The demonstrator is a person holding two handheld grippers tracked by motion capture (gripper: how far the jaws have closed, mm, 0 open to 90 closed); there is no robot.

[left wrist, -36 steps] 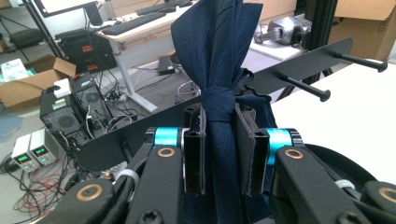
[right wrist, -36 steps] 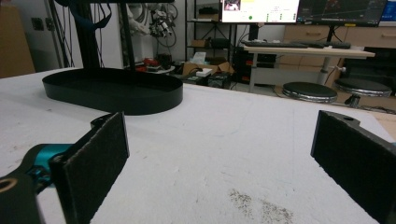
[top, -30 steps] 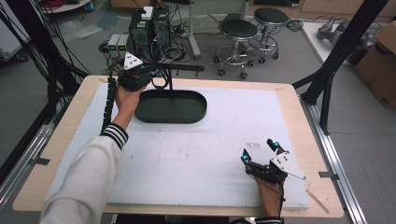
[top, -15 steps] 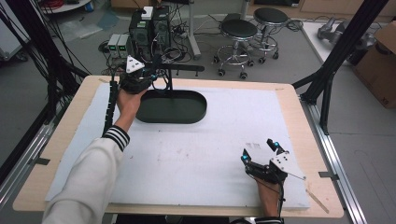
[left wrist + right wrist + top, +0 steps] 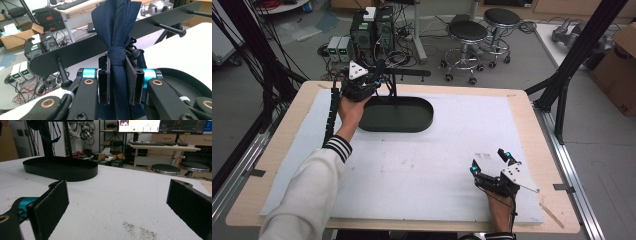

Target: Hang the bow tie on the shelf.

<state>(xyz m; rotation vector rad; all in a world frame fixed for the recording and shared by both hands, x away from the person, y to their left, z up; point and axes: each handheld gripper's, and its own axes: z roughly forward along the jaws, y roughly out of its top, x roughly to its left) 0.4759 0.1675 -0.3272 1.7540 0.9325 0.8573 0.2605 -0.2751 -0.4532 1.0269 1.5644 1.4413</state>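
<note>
A dark navy cloth (image 5: 117, 27) hangs bunched over the black bar (image 5: 80, 53) of a peg rack, which stands in a black oval tray (image 5: 412, 120). In the left gripper view my left gripper (image 5: 117, 66) is shut on the narrow middle of the cloth, with both pads pressed against it. From above, the left gripper (image 5: 374, 82) is held up at the rack's post at the tray's far left end. My right gripper (image 5: 490, 161) rests on the white mat near the front right, open. Nothing lies between its pads (image 5: 50, 205).
Round-tipped pegs (image 5: 63, 75) stick out from the rack bar on both sides of the cloth. The white mat (image 5: 452, 145) covers most of the wooden table. Stools (image 5: 467, 35), power supplies and cables stand on the floor beyond the far edge.
</note>
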